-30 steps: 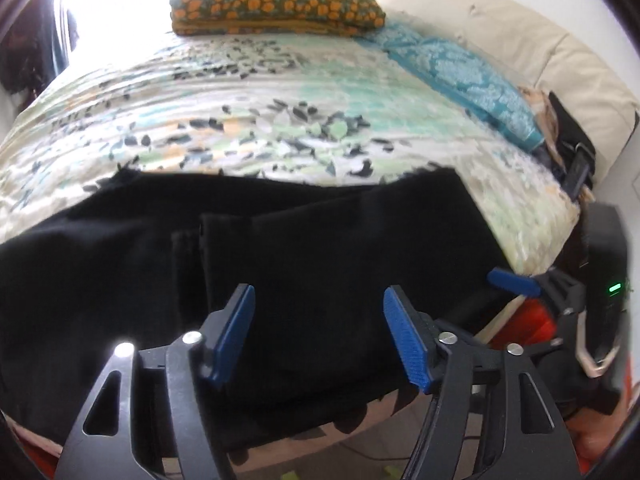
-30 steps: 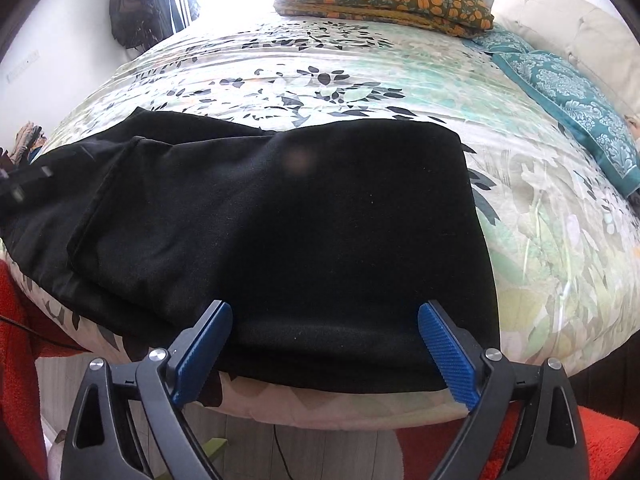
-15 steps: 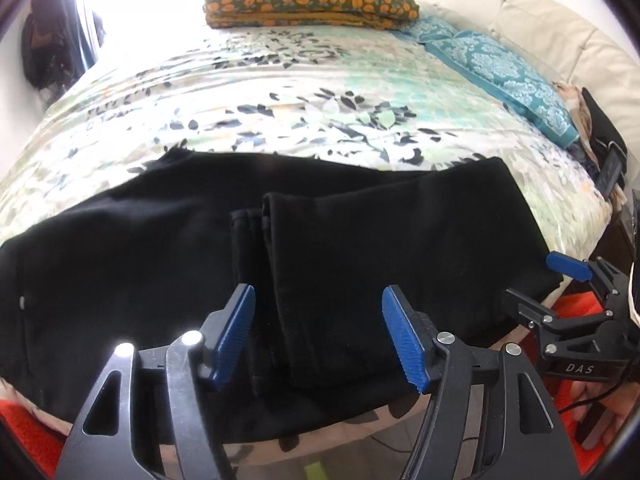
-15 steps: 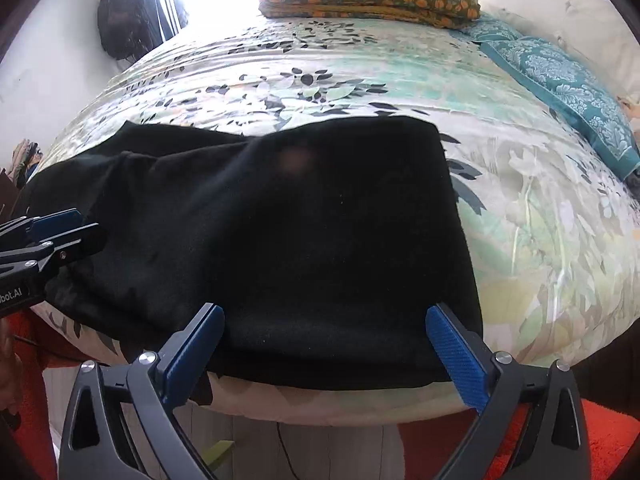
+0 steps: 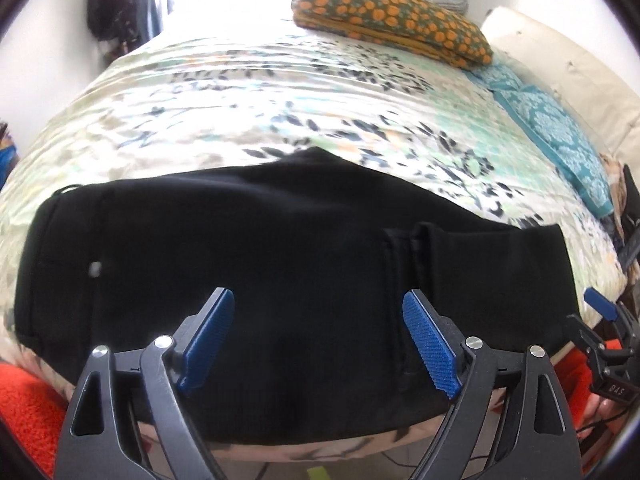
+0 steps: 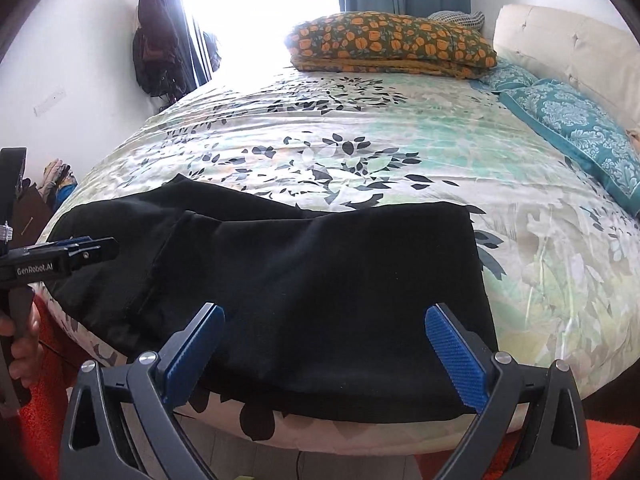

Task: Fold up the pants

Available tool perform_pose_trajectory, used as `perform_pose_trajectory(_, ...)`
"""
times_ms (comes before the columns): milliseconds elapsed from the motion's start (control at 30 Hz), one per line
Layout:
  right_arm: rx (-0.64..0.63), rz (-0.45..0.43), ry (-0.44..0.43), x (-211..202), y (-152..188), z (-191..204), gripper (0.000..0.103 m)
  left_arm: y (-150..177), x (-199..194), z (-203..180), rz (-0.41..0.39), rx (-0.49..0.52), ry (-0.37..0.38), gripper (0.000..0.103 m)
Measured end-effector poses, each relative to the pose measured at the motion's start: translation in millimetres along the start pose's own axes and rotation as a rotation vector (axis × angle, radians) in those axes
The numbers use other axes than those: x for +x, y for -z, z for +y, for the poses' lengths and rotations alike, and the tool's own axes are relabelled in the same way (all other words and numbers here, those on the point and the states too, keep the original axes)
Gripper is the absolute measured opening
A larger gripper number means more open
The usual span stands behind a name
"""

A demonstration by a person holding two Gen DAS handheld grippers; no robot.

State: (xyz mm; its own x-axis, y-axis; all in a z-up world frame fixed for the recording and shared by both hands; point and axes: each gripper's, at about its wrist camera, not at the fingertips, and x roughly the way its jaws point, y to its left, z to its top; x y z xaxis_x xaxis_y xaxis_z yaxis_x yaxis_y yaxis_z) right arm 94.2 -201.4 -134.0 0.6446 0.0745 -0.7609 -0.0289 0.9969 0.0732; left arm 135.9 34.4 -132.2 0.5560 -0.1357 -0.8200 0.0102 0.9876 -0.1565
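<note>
The black pants (image 6: 304,288) lie folded on the floral bedspread (image 6: 360,152), beyond both sets of fingers. The left gripper (image 5: 320,344), its jaws just widened, and the right gripper (image 6: 324,356) both gape empty. The near hem hides behind the fingers.

Bright window (image 6: 256,4) glare washes out the far bed (image 5: 280,92); left view seems motion-blurred, edges fisheye-warped.

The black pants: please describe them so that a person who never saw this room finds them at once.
Start from the bed with the floral cover. The black pants lie folded along its near edge, far from the orange-patterned pillow and the teal pillow. They are the only plain black thing on the cover.
</note>
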Motion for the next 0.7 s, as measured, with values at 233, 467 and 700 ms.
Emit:
perform_pose_trajectory(233,-0.128,0.025,-0.018,6.8,7.0,37.3,0.1,0.2,-9.2,70.5,-0.04,-0.155,-0.059,0.088)
perform_pose_trajectory(467,-0.238,0.004,-0.033,2.2,11.9,66.2,0.1,5.6,-11.8,61.2,-0.042,-0.099,-0.04,0.088)
perform_pose_trajectory(700,-0.262,0.019,-0.037,7.4,13.7,74.0,0.1,7.8,-15.9,52.7,-0.039,-0.06,-0.035,0.092)
